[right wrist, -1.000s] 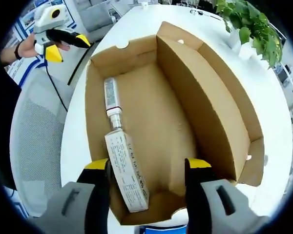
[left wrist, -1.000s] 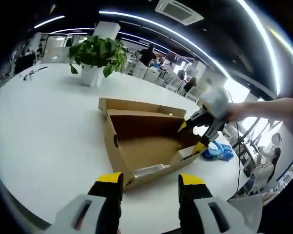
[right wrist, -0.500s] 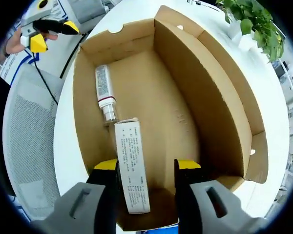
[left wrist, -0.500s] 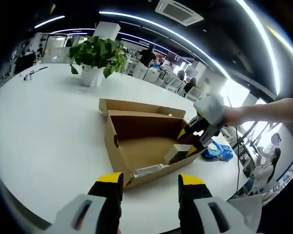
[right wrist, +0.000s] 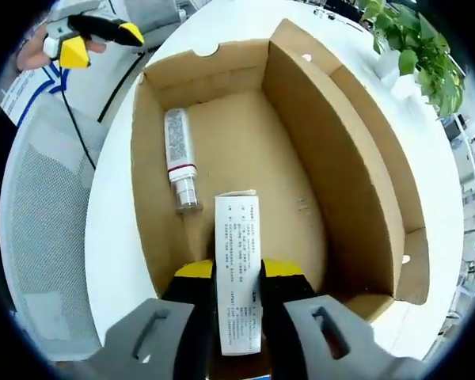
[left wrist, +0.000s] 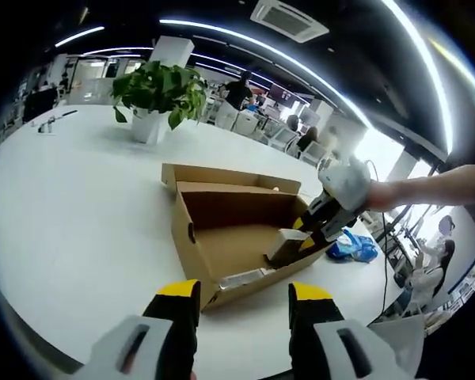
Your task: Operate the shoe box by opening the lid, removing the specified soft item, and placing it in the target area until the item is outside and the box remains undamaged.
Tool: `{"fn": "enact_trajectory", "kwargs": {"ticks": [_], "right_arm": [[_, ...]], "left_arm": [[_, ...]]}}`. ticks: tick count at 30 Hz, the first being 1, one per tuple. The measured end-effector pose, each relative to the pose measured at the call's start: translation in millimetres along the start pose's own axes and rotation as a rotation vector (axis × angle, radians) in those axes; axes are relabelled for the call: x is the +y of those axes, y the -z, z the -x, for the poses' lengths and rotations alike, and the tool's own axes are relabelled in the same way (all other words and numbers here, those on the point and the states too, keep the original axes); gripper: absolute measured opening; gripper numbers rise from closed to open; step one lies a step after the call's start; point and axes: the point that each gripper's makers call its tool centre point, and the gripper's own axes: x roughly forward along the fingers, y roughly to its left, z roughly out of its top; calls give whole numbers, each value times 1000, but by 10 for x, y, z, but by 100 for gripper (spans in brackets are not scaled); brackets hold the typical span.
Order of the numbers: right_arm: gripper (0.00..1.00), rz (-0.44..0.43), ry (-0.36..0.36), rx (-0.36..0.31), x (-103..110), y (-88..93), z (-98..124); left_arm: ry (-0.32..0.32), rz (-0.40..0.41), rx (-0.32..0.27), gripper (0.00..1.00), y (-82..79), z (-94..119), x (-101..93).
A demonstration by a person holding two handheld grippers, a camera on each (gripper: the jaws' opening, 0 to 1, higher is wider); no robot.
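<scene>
Inside the open shoe box (right wrist: 245, 190), a small white carton (right wrist: 239, 281) is pinched between the closed jaws of the right gripper (right wrist: 237, 277), lifted off the floor of the box; a capped tube (right wrist: 178, 162) lies beside it. Over the near table edge (left wrist: 71, 237), the left gripper (left wrist: 241, 297) is held with its jaws apart, gripping nothing. If the carton is crushed or only lightly held, it could slip back in, and a careless withdrawal could catch and tear the cardboard wall.

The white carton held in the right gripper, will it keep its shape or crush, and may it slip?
The white carton looks like thin printed card, so probably light and somewhat crushable. The right gripper pinches its long flat sides; it likely stays stiff, though smooth faces might slip.
</scene>
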Motion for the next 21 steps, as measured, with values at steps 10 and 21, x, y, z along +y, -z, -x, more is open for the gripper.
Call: {"fn": "enact_trajectory", "kwargs": {"ticks": [10, 21], "right_arm": [[18, -34, 32, -79, -73, -143, 305], [18, 7, 88, -146, -92, -293, 733]], "left_arm": [[24, -18, -7, 45, -81, -57, -43], [59, -60, -5, 45, -179, -105, -197]]}}
